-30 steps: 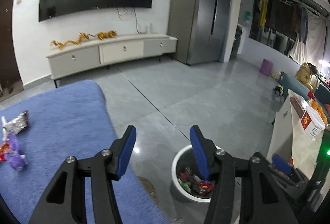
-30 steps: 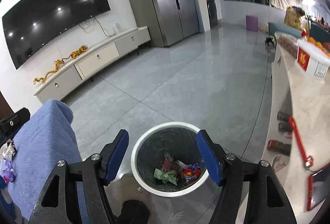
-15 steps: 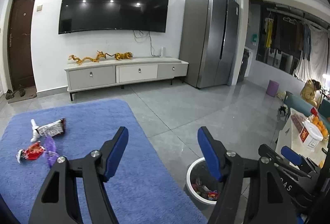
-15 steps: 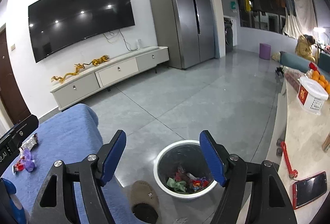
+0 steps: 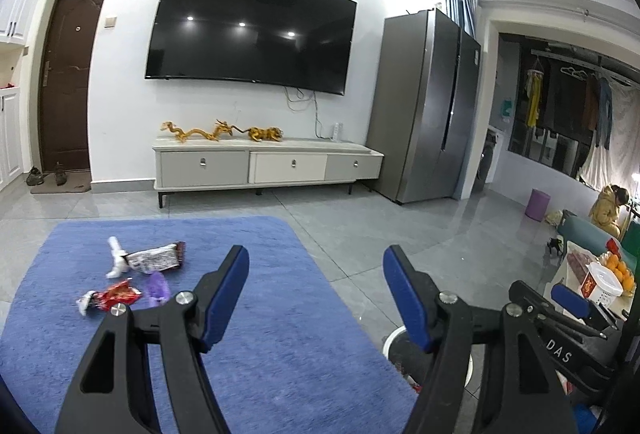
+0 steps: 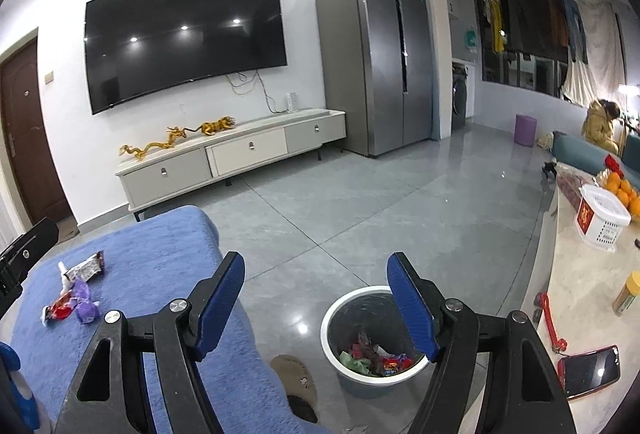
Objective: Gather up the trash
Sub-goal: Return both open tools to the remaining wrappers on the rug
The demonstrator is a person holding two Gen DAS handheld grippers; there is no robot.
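Several wrappers lie on a blue cloth surface (image 5: 280, 314): a silver one (image 5: 154, 257), a white piece (image 5: 116, 262), a red one (image 5: 116, 294) and a purple one (image 5: 157, 286). They also show in the right wrist view, silver (image 6: 86, 266), red (image 6: 60, 308), purple (image 6: 85, 304). A white-rimmed bin (image 6: 372, 338) with several wrappers inside stands on the floor to the right; its rim shows in the left wrist view (image 5: 394, 338). My left gripper (image 5: 316, 294) is open and empty above the cloth, right of the wrappers. My right gripper (image 6: 316, 298) is open and empty above the bin's left edge.
A slipper (image 6: 296, 380) lies on the grey floor beside the bin. A counter (image 6: 580, 274) on the right holds a white basket (image 6: 602, 222), oranges, a phone (image 6: 590, 370) and a red tool (image 6: 550, 322). A TV cabinet (image 5: 264, 166) and fridge (image 5: 428, 106) stand at the far wall.
Both grippers have tilted up and pulled back from the bin. The left view has swung left over the blue cloth, bringing the wrappers closer to centre. Both grippers stay open.
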